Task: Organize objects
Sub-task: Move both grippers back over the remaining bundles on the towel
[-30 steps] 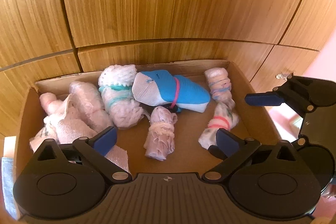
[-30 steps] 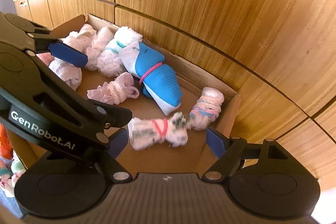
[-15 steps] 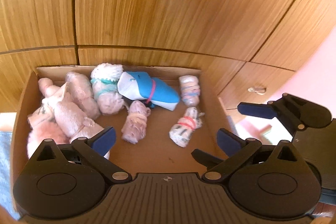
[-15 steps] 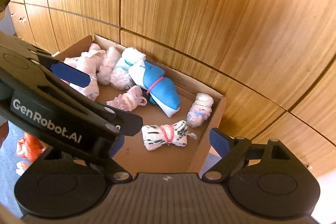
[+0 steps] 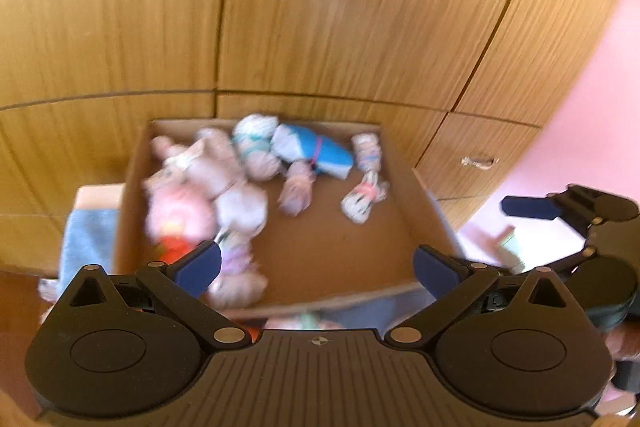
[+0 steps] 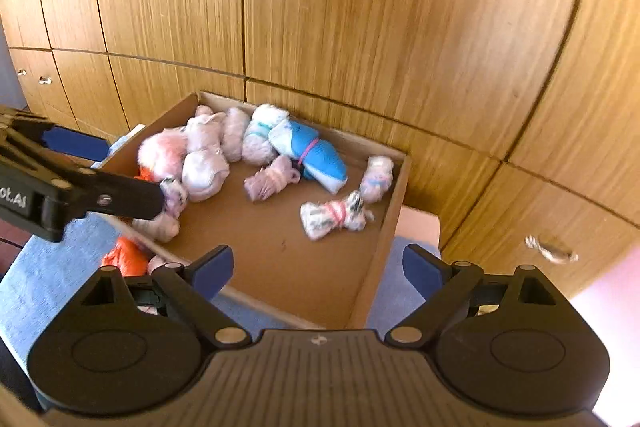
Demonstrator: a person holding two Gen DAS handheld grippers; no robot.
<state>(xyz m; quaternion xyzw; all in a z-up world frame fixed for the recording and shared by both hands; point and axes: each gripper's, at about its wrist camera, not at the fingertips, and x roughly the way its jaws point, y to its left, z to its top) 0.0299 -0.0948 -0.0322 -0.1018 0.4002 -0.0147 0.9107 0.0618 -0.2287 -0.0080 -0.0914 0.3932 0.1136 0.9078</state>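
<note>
Sock bundles blurred in cardboard box, some hidden behind left gripper, both grippers spread, empty

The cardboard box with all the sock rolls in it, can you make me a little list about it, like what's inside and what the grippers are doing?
container: open brown cardboard box, against wooden cabinet doors
contents: rolled sock bundles, mostly pink and white, crowded on its left side
standout: blue and white sock bundle with a pink band
nearest right wall: white patterned bundle with a red band
underneath: blue cloth
left gripper: open, empty
right gripper: open, empty
</note>
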